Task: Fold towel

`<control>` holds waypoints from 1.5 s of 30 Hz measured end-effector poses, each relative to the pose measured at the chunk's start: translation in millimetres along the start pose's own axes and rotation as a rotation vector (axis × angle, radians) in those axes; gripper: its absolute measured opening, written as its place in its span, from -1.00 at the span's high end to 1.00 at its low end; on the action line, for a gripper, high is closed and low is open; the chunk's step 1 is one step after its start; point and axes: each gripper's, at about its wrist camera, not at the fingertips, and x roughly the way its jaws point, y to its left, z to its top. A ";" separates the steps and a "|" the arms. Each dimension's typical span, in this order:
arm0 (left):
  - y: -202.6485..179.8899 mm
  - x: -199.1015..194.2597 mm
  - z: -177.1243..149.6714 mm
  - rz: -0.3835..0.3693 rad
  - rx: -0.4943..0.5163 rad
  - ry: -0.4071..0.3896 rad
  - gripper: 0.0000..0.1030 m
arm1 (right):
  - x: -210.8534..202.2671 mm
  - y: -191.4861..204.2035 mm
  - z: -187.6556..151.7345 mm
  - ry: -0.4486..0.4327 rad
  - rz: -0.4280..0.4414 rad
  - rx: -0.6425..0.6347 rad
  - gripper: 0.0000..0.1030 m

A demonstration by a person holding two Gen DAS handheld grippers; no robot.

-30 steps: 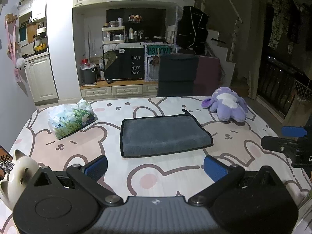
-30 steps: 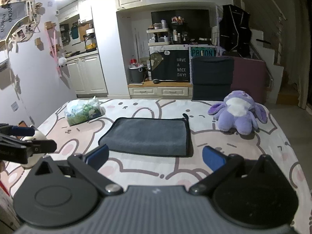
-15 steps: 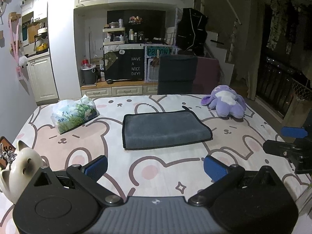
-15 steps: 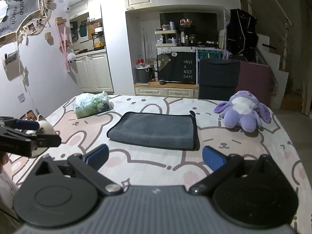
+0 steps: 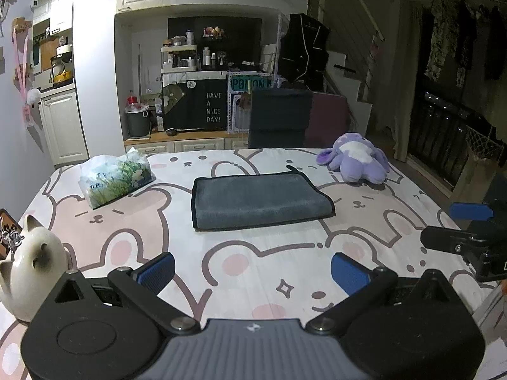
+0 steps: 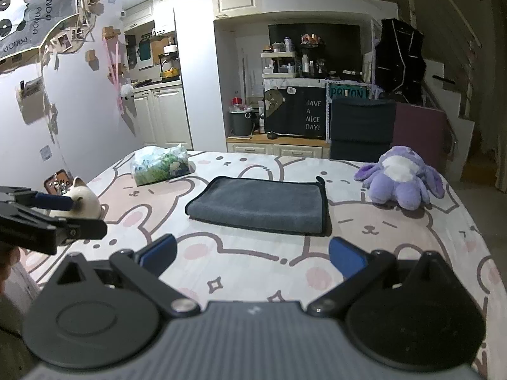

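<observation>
Both of your hand-held grippers have drawn back from the grey towel (image 5: 259,201) over the last second, so it now sits smaller and farther off in each view. That retreat, with the towel lying as a neat folded rectangle mid-bench (image 5: 158,240), suggests the fold is finished. Your left hand-held gripper (image 5: 252,269) hovers low over the near edge, fingers spread wide and empty. Your right hand-held gripper (image 6: 252,255) hangs level alongside it, likewise parted on nothing, well apart from the towel.
</observation>
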 end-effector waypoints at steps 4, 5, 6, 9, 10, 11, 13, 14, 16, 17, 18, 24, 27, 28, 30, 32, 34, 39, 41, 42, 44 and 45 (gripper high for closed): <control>-1.0 -1.9 -5.7 -0.016 0.006 -0.001 -1.00 | 0.3 2.3 -1.9 0.007 -0.003 -0.017 -0.99; -1.1 -2.6 -6.7 -0.019 0.006 -0.003 -1.00 | 0.1 2.6 -2.2 0.007 -0.003 -0.021 -0.99; -1.1 -3.0 -7.3 -0.022 0.006 -0.004 -1.00 | -0.4 2.5 -3.1 0.007 -0.002 -0.022 -0.99; -1.4 -3.6 -8.2 -0.028 0.016 -0.005 -1.00 | -1.1 1.7 -5.5 0.012 0.000 -0.025 -0.99; -1.1 -3.7 -8.7 -0.030 0.017 -0.004 -1.00 | -1.3 1.4 -6.2 0.013 0.000 -0.026 -0.99; -1.2 -3.6 -9.2 -0.031 0.018 -0.002 -1.00 | -2.0 1.3 -7.0 0.014 0.000 -0.026 -0.99; -1.8 -3.3 -10.3 -0.034 0.024 0.001 -1.00 | -3.1 1.6 -7.6 0.012 -0.001 -0.028 -0.99; -1.8 -3.2 -10.7 -0.034 0.026 0.002 -1.00 | -3.3 1.8 -7.7 0.012 0.002 -0.030 -0.99; -1.9 -3.3 -11.3 -0.035 0.025 0.002 -1.00 | -4.5 2.6 -9.4 0.012 0.010 -0.032 -0.99; -2.0 -3.2 -11.3 -0.034 0.023 0.002 -1.00 | -4.5 2.5 -9.6 0.012 0.012 -0.034 -0.99; -2.3 -3.3 -12.0 -0.034 0.023 0.004 -1.00 | -4.5 2.9 -9.5 0.011 0.014 -0.035 -0.99; -1.3 -3.7 -15.3 -0.036 0.022 0.007 -1.00 | -6.9 1.6 -12.2 0.004 0.015 -0.035 -0.99; -0.6 -4.1 -16.5 -0.037 0.018 0.006 -1.00 | -6.7 1.0 -12.6 0.006 0.014 -0.035 -0.99; -0.1 -4.3 -17.6 -0.038 0.016 0.005 -1.00 | -7.1 1.1 -13.3 0.007 0.015 -0.036 -0.99; -0.4 -4.6 -18.3 -0.039 0.018 0.005 -1.00 | -7.1 1.9 -13.9 0.009 0.019 -0.040 -0.99; 0.1 -4.9 -18.9 -0.040 0.020 0.005 -1.00 | -7.0 2.9 -14.6 0.011 0.021 -0.047 -0.99; 0.5 -5.3 -19.1 -0.041 0.019 0.003 -1.00 | -6.8 2.5 -15.4 0.012 0.022 -0.048 -0.99; 0.4 -5.7 -18.3 -0.042 0.019 0.002 -1.00 | -6.4 2.1 -15.4 0.012 0.022 -0.048 -0.99; 0.1 -5.7 -18.0 -0.043 0.020 0.001 -1.00 | -6.5 2.2 -15.3 0.011 0.023 -0.048 -0.99; 0.0 -5.6 -17.9 -0.043 0.019 0.001 -1.00 | -6.5 2.0 -15.3 0.011 0.023 -0.049 -0.99; -0.1 -5.6 -18.0 -0.042 0.019 0.001 -1.00 | -6.5 2.0 -15.4 0.012 0.021 -0.048 -0.99; 0.0 -5.6 -18.0 -0.042 0.019 0.001 -1.00 | -6.4 1.9 -15.4 0.011 0.022 -0.048 -0.99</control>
